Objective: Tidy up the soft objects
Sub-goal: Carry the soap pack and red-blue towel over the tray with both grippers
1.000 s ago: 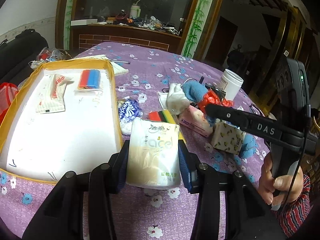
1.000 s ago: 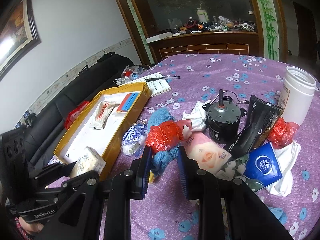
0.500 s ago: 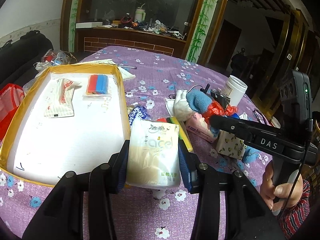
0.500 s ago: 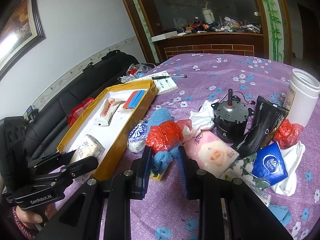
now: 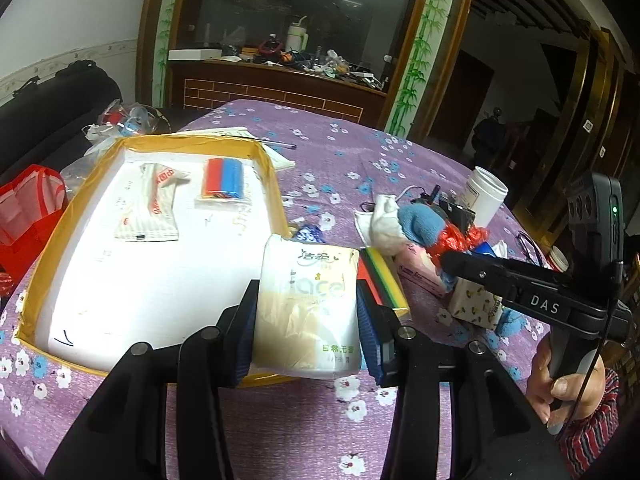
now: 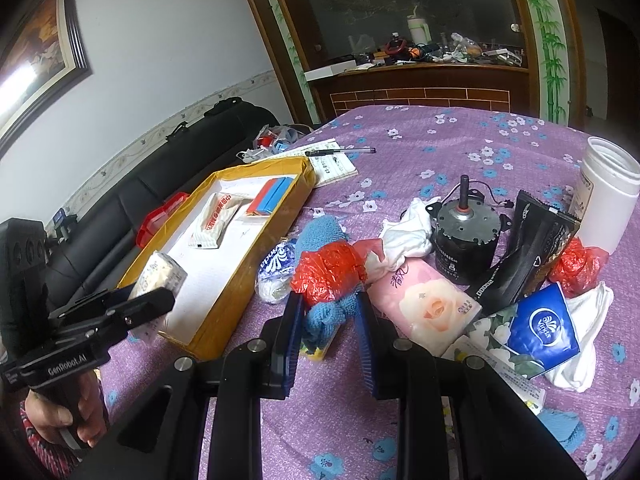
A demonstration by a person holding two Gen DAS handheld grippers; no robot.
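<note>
Over the near corner of the yellow box (image 5: 276,184), left tongs (image 5: 306,316) squeeze the tissue pack (image 5: 308,304), right tongs (image 6: 329,316) pinch the blue cloth (image 6: 324,312) on the table (image 6: 440,140); soft wrapper could slip out short, landing on the rim.

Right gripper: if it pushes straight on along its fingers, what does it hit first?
The blue knitted cloth, already pinched between the right gripper's fingers, with the red plastic bag on top. Beyond those probably the blue-and-white pouch; depth is unclear.
</note>
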